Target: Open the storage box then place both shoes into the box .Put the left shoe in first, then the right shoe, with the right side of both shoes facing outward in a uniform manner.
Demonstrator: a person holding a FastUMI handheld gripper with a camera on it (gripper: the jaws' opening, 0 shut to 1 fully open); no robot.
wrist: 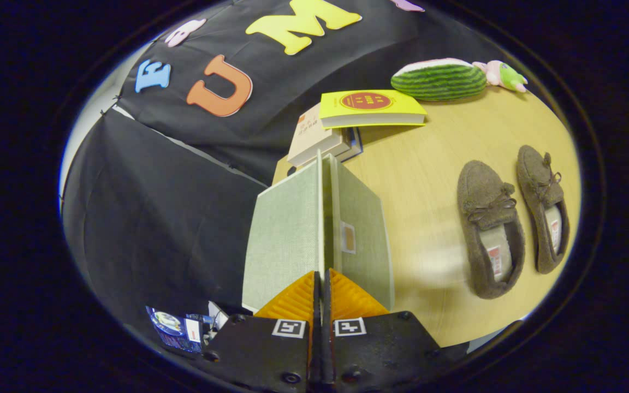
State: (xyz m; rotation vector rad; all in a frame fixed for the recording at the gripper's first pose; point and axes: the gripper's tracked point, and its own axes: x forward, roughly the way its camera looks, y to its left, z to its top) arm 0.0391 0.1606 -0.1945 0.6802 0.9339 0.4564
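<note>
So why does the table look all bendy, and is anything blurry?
Gripper view: the fisheye lens bows the table and box lid; a pale glare patch lies on the table beside the shoes; the shoes and books look sharp; the hand-held gripper is pinched on the lid's edge.

We see a wooden table (pixel 434 164) carrying the grey storage box (pixel 358 229), two brown shoes (pixel 489 229) at three o'clock, stacked books (pixel 369 108) at twelve, and a watermelon toy (pixel 439 79) at one.
</note>
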